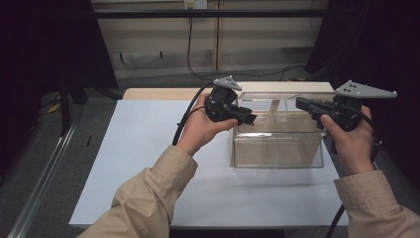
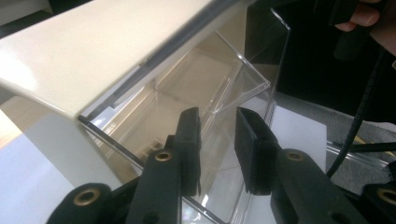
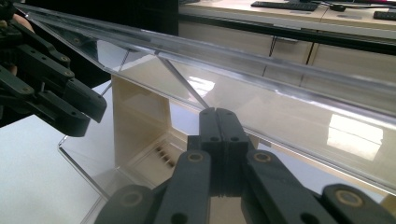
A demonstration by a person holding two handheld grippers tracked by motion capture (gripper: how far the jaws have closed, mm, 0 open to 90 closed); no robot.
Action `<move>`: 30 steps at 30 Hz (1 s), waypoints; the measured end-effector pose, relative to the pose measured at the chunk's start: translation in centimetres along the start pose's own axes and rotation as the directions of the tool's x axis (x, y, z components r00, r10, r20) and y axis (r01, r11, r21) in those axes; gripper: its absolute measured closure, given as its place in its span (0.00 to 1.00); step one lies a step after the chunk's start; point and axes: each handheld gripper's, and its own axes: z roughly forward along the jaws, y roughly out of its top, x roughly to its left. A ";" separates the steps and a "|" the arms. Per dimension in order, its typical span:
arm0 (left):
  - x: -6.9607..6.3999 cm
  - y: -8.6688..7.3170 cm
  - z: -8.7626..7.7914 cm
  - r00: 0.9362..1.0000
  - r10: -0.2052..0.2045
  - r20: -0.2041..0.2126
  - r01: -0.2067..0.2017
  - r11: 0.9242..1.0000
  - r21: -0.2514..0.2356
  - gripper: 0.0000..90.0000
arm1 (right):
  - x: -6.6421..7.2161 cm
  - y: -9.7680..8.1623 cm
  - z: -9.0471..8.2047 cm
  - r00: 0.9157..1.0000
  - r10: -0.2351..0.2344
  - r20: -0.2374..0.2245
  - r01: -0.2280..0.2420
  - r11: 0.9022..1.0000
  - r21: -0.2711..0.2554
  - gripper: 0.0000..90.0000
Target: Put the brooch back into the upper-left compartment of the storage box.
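— Left gripper has its jaws slightly apart astride the clear box wall at mid-table; right gripper is pressed together, empty.

— Centre that wall before squeezing, I'd say.

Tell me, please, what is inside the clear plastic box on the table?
Nothing loose shows inside the clear box: through its walls you see a bare cream floor with a few small slots. The raised lid covers part of the interior in the left gripper view, so that corner stays unseen.
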 end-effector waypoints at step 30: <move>-0.8 -2.3 -3.0 1.000 -0.011 -0.013 0.011 1.000 0.024 0.37 | 0.4 -1.1 -1.5 0.999 0.012 -0.038 -0.012 1.000 0.001 1.00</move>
